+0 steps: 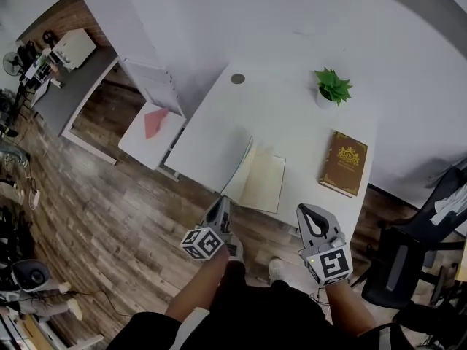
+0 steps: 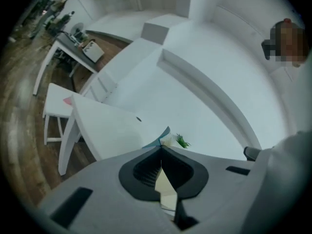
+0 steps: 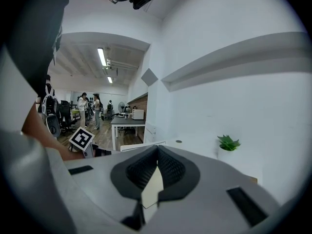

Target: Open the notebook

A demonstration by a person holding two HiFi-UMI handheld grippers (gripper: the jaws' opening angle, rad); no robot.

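- We hold the left gripper [image 1: 221, 204] [image 2: 161, 151] at the near edge of the white rectangular table [image 1: 292, 122]. Its jaws are closed, with the tips together.
- The tips meet the near corner of the notebook with cream pages and a blue-green cover [image 1: 264, 184] [image 2: 161, 136]. The cover looks pinched there.
- We hold the right gripper [image 1: 312, 211] [image 3: 157, 147] beside the left one, to the right of the notebook and apart from it. Its jaws are also closed, with nothing we can see between them.
- The notebook lies at the table's near edge, just ahead of the left gripper. Its cover stands tilted up on the left, and a cream page lies flat on the right.
- Farther right we see a brown hardcover book with gold ornament [image 1: 344, 163], lying closed and apart from the notebook.
- Beyond the book stands a small green plant in a white pot [image 1: 333, 87] [image 2: 181, 141] [image 3: 227, 144].
- A round grey disc [image 1: 238, 79] sits at the table's far left.
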